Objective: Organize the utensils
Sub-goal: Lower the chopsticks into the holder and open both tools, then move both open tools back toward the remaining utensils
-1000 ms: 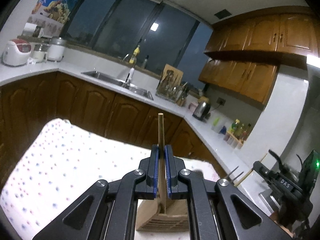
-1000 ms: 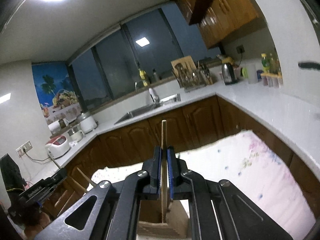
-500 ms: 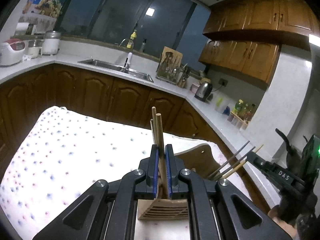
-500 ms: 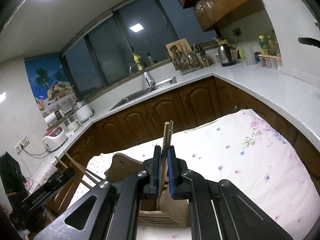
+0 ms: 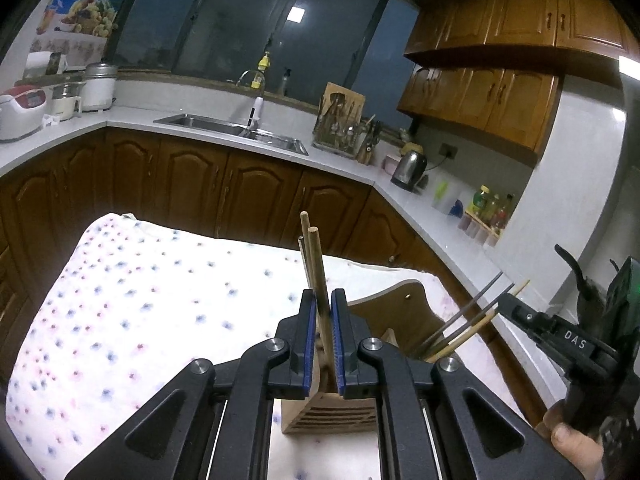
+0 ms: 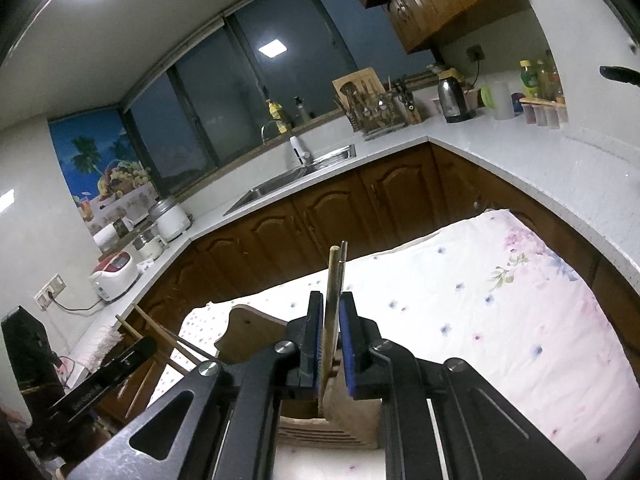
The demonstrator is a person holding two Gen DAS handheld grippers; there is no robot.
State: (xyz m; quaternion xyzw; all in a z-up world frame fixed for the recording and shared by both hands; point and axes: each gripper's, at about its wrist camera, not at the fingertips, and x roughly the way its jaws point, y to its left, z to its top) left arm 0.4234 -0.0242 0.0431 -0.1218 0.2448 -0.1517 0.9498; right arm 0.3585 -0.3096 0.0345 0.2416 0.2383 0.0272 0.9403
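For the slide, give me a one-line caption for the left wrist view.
Left hand-held gripper easing open around wooden chopsticks standing in a wooden holder on a floral tablecloth.

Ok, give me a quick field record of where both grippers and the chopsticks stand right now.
left gripper: jaws just opening, gap beside wooden chopstick, no grip
right gripper: jaws just opening, chopsticks loose between pads
holder: wooden utensil holder, slotted front, below both grippers
surface: floral tablecloth
stage: chopsticks standing in holder, release under way
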